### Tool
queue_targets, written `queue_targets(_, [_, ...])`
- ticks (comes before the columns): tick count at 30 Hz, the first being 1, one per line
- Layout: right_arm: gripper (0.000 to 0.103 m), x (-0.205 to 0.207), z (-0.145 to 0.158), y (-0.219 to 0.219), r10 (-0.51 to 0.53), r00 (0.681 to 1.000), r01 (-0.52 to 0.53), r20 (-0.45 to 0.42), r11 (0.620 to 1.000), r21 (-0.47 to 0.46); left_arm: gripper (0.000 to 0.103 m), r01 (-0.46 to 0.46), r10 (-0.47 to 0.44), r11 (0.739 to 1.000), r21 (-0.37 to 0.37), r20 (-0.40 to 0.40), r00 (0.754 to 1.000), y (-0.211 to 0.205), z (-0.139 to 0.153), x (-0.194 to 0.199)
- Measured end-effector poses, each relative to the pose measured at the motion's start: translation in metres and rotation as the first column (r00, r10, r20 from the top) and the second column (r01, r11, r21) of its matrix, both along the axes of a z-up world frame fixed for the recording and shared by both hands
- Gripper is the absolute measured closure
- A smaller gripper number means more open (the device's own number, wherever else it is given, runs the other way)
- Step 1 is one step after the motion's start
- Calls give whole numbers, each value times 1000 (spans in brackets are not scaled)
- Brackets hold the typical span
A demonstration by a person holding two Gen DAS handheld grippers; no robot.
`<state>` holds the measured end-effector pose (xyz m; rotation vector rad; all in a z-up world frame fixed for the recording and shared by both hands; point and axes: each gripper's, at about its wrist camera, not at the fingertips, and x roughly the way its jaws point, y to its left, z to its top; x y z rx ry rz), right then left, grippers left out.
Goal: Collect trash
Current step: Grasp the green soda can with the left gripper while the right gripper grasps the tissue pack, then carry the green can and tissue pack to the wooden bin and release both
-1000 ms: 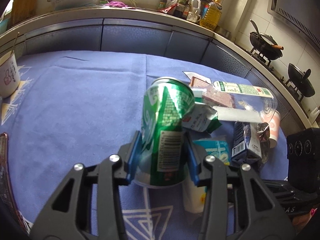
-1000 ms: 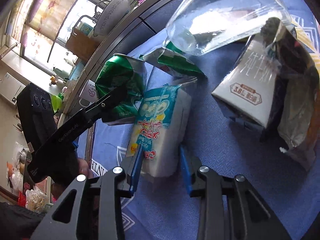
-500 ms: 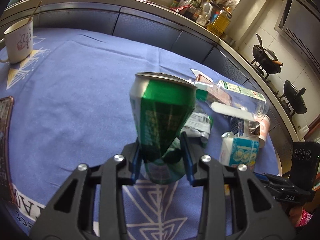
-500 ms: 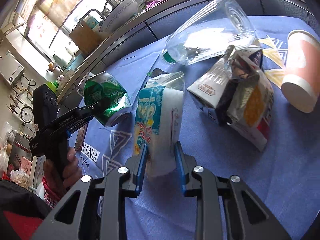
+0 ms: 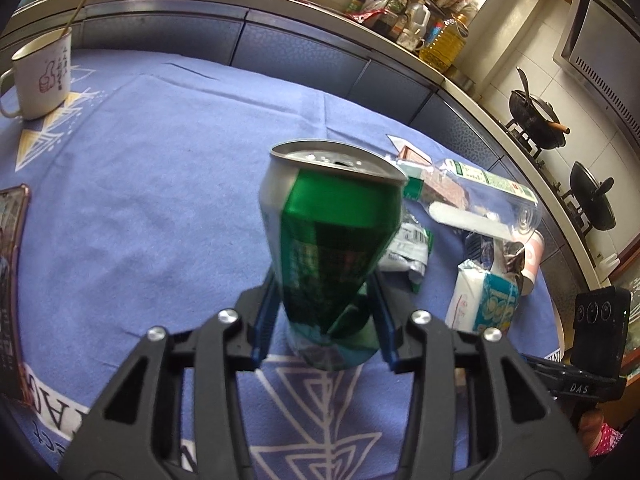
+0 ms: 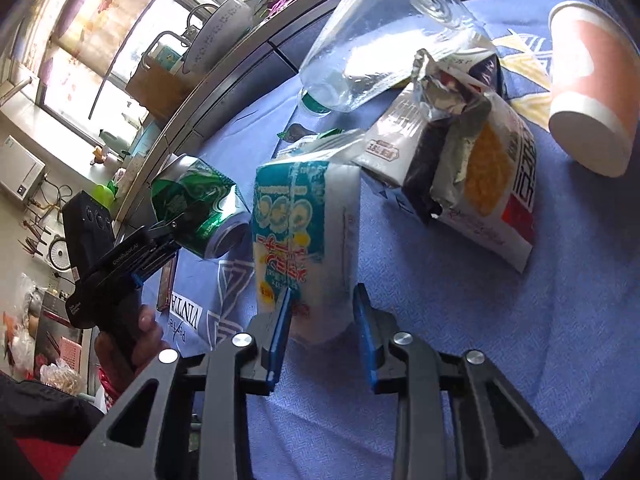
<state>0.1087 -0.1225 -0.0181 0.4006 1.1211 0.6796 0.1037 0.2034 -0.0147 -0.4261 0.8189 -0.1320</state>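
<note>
The left gripper [image 5: 324, 320] pinches a dented green can [image 5: 332, 236], now lifted higher off the blue tablecloth [image 5: 160, 200] than a second ago; the right gripper [image 6: 322, 336] clamps a teal-and-white tissue pack [image 6: 304, 240], tilted more upright than before; only the right view shows the snack bag [image 6: 480, 184] and paper cup [image 6: 588, 88] beyond; only the left shows a white mug [image 5: 40, 76].

The green can [image 5: 332, 256] hides part of the crumpled wrapper [image 5: 404, 252] behind it; the can's print is blurred.
</note>
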Motion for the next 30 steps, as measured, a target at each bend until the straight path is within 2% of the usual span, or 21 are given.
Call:
queue_targets(2, [40, 2, -1, -8, -38, 999, 39, -12, 999, 29, 55, 5, -5, 1000, -25, 3, 1000, 4, -1, 0])
queue_targets(3, [36, 3, -1, -11, -52, 998, 53, -17, 997, 48, 55, 5, -5, 999, -34, 7, 1000, 6, 1, 1])
queue_targets(8, [35, 5, -1, -13, -54, 998, 55, -19, 996, 74, 52, 34, -34, 999, -23, 13, 999, 0, 8, 6])
queue_targets(10, [34, 7, -2, -8, -37, 999, 37, -11, 997, 65, 47, 41, -41, 999, 1, 13, 999, -6, 10, 6])
queue_targets(11, [34, 9, -2, -5, -29, 1000, 29, -7, 998, 61, 40, 32, -32, 999, 12, 11, 999, -7, 10, 6])
queue_targets(12, [34, 11, -3, -3, -21, 1000, 22, -7, 998, 63, 38, 22, -22, 1000, 18, 7, 1000, -6, 10, 6])
queue_targets(16, [33, 19, -4, 5, -2, 1000, 3, -6, 997, 82, 38, -32, 33, 999, 21, -29, 999, 6, 8, 13])
queue_targets(18, [33, 20, -4, 9, 11, 1000, -10, -3, 996, 89, 38, -57, 55, 998, -19, -64, 996, 17, 5, 16])
queue_targets(20, [33, 20, -5, 12, 26, 1000, -26, 0, 996, 87, 38, -70, 62, 993, -91, -85, 994, 27, 2, 16])
queue_targets(23, [33, 20, -5, 12, 39, 999, -38, 1, 996, 82, 38, -87, 67, 976, -200, -106, 992, 43, -1, 10])
queue_targets(25, [33, 20, -5, 11, 38, 999, -38, -2, 995, 91, 34, -109, 83, 960, -257, -113, 990, 54, -4, 5])
queue_targets(30, [33, 20, -5, 11, 34, 999, -33, -1, 996, 88, 32, -157, 110, 928, -339, -153, 982, 72, -19, 10])
